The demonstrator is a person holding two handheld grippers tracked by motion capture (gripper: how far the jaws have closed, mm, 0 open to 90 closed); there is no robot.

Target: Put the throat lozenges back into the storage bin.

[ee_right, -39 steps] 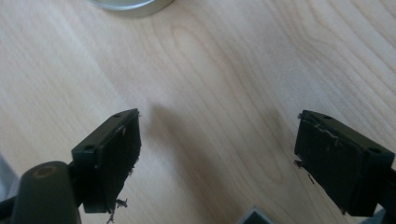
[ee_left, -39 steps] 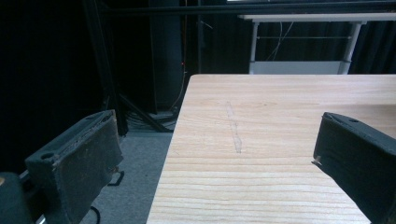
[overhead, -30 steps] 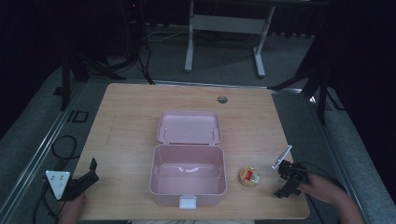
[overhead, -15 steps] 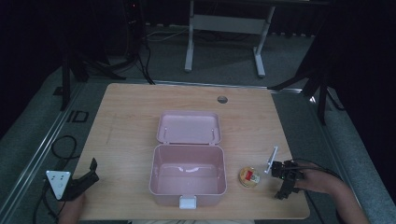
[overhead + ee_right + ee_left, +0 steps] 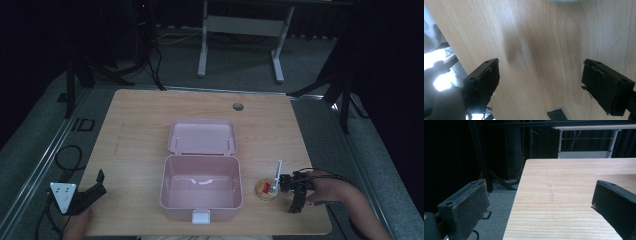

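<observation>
An open pink box (image 5: 201, 189) stands at the table's front middle, its lid (image 5: 202, 136) folded back flat behind it, and the inside looks bare. Just right of it sits a small round clear dish (image 5: 267, 189) with red and yellow bits inside. My right gripper (image 5: 295, 196) hovers close to the right of the dish, pointing down at the wood. Its jaws are wide apart over bare table in the right gripper view, so my right gripper (image 5: 541, 75) is open and holds nothing. My left gripper (image 5: 97, 186) rests at the front left corner; my left gripper (image 5: 539, 197) is open and holds nothing.
The wooden table (image 5: 140, 130) has a cable hole (image 5: 238, 106) at the back. A dark floor and a white desk frame (image 5: 240, 25) lie beyond. The table's left edge (image 5: 517, 195) runs between the left jaws. A small dark block (image 5: 557, 113) lies under the right gripper.
My right gripper has moved left, closer to the round dish. The left gripper and the pink box have stayed put.
</observation>
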